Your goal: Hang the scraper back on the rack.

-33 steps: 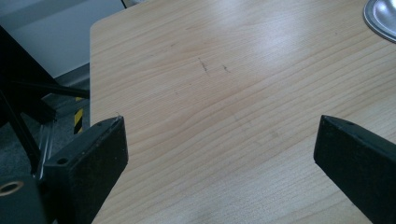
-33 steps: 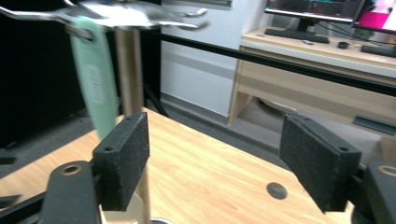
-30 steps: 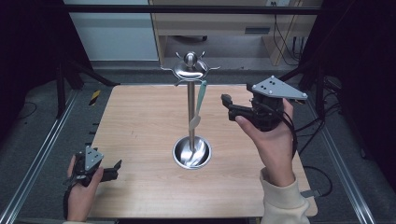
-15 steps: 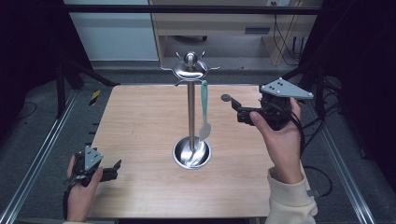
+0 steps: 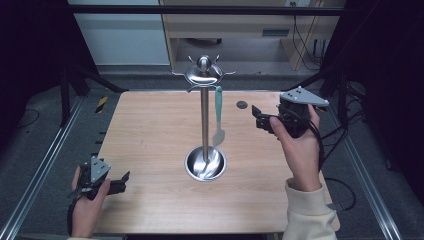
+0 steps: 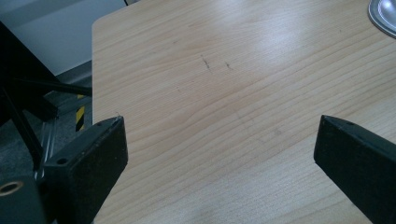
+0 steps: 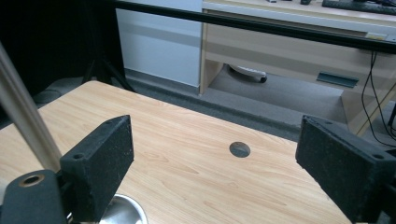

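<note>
A metal stand point(image 5: 204, 120) is seen at the middle of the wooden worktop point(image 5: 150, 130), its upright pole rising from a round shiny base point(image 5: 205, 164) to a domed top with hooks point(image 5: 203, 73). A pale green spoon point(image 5: 218, 116) is hung from one hook on the pole's right side, its bowl downward and just above the base. The right claw point(image 5: 261, 118) is held above the worktop to the right of the spoon, well apart from it, with its jaws spread wide and nothing between them; in the right gripper view the pole point(image 7: 23, 121) is seen at the left edge, and a small dark round hole point(image 7: 239, 149) in the worktop is framed between the jaws. The left claw point(image 5: 120, 183) is held low at the near left corner of the worktop, its jaws likewise spread and empty, with bare wood point(image 6: 219, 107) between them and the base's rim point(image 6: 384, 14) at the upper right corner of the left gripper view.
</note>
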A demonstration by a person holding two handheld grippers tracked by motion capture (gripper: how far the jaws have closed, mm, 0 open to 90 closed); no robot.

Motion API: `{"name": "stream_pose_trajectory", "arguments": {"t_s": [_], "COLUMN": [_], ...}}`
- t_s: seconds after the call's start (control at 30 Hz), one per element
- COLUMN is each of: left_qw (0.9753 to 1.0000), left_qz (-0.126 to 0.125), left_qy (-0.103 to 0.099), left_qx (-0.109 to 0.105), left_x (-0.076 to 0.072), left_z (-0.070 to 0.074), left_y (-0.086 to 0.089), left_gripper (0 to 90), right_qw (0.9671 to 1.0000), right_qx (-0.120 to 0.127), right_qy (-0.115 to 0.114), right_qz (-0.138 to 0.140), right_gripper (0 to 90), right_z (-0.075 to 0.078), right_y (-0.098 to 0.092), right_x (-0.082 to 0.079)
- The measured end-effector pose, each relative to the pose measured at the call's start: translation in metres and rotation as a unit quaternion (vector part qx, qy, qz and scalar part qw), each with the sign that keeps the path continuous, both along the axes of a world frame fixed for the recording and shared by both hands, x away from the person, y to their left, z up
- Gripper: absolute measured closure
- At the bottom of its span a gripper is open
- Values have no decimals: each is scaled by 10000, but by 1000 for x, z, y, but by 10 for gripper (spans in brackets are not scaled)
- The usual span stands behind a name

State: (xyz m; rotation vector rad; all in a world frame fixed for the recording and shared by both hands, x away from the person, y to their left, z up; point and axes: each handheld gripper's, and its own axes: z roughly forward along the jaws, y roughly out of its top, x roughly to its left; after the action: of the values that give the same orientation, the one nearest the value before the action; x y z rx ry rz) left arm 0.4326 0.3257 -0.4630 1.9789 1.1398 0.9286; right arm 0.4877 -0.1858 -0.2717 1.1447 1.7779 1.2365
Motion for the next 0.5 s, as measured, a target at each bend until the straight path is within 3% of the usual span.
{"name": "stream_pose_trajectory", "arguments": {"t_s": [0.23, 0.5], "left_qw": [10000, 10000], "left_qz": [15, 1], "left_qy": [-9, 35], "left_qx": [-7, 7], "left_x": [0, 1], "left_z": [0, -1], "left_y": [0, 0], "left_gripper": [26, 26], "right_qw": [9999, 9989], "right_qx": [-45, -162], "right_qy": [26, 250], "right_qz": [-149, -350], "right_gripper": [127, 139], "right_z": [-7, -16], "right_y": [-2, -5], "right_x": [5, 11]}}
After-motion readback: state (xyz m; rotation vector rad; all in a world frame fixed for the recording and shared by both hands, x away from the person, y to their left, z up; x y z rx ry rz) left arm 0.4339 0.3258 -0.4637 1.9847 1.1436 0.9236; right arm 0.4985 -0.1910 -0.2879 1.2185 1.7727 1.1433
